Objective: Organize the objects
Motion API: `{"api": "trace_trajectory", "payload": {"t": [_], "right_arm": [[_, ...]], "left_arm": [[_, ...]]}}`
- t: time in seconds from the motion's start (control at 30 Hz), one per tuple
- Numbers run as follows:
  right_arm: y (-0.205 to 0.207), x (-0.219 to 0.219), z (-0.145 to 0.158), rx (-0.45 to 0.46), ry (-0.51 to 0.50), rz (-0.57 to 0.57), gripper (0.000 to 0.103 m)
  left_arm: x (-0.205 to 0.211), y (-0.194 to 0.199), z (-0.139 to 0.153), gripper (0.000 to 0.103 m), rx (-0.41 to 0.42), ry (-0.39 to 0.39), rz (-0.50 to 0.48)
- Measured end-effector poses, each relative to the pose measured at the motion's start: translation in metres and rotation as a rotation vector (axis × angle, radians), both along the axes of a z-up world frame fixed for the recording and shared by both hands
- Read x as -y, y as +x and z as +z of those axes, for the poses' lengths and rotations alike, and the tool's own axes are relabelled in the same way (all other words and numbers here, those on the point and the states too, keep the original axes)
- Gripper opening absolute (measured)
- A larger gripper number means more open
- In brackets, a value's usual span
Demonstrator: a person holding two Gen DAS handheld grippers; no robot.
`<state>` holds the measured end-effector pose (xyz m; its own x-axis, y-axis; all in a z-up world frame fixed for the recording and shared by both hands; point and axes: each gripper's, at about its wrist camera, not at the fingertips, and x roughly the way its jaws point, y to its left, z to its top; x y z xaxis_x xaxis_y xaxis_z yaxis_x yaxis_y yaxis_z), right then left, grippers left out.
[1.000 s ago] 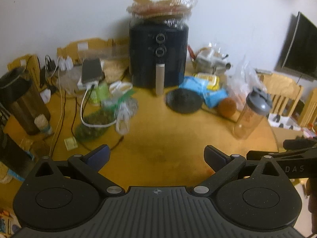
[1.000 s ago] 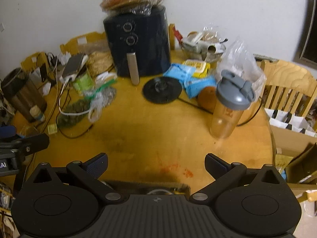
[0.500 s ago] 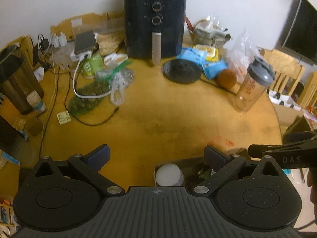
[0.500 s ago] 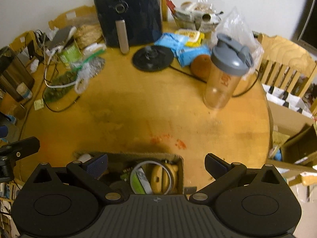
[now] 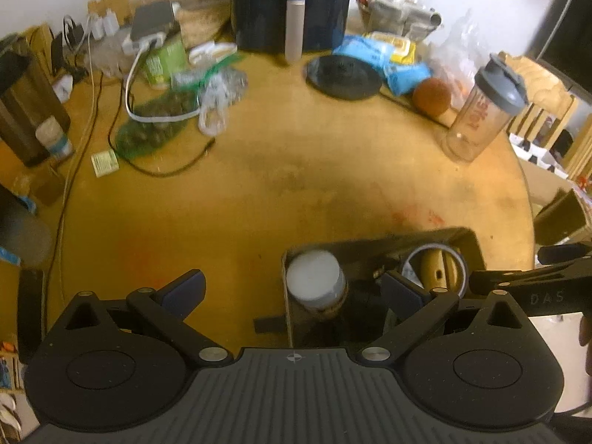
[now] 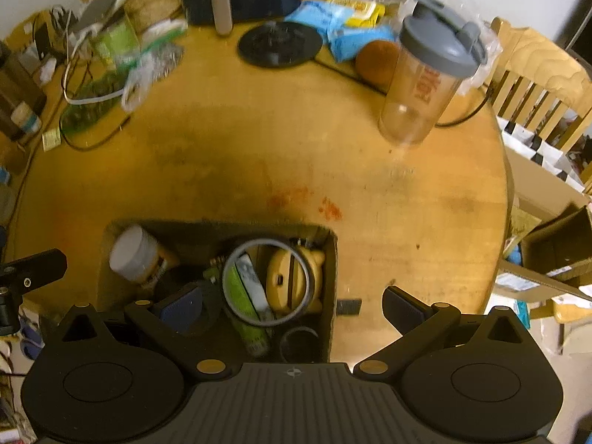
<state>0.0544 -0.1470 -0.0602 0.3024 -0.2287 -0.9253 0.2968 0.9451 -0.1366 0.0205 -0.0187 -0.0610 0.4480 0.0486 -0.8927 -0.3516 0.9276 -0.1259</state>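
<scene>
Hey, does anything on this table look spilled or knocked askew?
Yes. Reddish smears stain the wooden table just beyond the cardboard box, and inside it the white-lidded jar lies tilted.

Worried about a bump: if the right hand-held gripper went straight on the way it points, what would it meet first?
Probably the open cardboard box: its right wall and the grey ring inside lie between the open right hand-held gripper fingers. Depth is unclear.

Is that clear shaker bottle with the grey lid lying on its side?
No, the shaker bottle stands upright on the table, its grey lid on top.
</scene>
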Motion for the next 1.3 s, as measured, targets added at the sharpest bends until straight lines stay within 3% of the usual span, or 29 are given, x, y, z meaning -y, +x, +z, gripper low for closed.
{"api": "trace_trajectory", "payload": {"t": [0.6, 1.3], "right_arm": [[-0.023, -0.005, -0.042, -0.197, 0.071, -0.111, 0.103], [-0.051, -0.012, -0.052, -0.217, 0.115, -0.206, 0.103]], "left_arm": [[0.02, -0.01, -0.038, 0.103, -0.181, -0.061, -0.07], [0.038, -0.027, -0.048, 0.103, -0.225, -0.078, -0.122]]}}
